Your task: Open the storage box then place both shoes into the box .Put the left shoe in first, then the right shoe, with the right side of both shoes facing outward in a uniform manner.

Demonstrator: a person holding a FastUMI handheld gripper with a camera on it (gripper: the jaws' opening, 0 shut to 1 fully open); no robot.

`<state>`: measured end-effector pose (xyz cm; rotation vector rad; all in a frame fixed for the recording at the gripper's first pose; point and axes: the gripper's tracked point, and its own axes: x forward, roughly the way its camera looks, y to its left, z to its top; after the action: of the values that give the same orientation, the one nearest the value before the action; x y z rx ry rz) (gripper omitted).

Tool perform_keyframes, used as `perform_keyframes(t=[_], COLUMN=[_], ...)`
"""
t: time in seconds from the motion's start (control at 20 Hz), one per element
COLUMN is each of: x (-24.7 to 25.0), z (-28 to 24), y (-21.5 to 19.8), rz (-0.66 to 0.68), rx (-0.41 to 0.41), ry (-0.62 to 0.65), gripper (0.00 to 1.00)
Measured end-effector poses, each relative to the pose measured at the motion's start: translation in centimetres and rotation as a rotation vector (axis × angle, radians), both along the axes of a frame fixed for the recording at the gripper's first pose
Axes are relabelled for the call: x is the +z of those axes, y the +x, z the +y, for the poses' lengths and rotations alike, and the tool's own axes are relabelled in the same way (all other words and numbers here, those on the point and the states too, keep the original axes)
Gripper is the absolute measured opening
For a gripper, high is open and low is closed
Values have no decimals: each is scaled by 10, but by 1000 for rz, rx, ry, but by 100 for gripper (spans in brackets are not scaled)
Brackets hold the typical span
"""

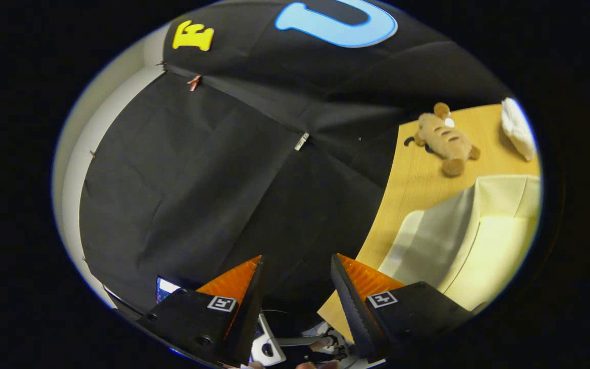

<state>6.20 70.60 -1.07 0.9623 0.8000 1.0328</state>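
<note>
Nothing sat between my fingers: the gripper [295, 287] stood wide open and empty, aimed mostly at the black cloth wall. Off to the side, a pale storage box [471, 233] rested on the wooden table [418, 174], near its front edge; I could not tell whether it was open or what it held. Beyond it lay a plush toy [446, 141] and a white bundle [518, 128] near the far edge. I judged the opening step not yet done; next I'd need to swing toward the box.
</note>
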Motion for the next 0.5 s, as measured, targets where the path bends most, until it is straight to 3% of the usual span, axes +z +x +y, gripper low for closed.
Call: perform_keyframes(t=[0.3,0.5], x=[14,10], z=[-106,-189], y=[6,9], rz=[-281,-339], rx=[-139,-244], ry=[-129,-214], gripper=[77,80])
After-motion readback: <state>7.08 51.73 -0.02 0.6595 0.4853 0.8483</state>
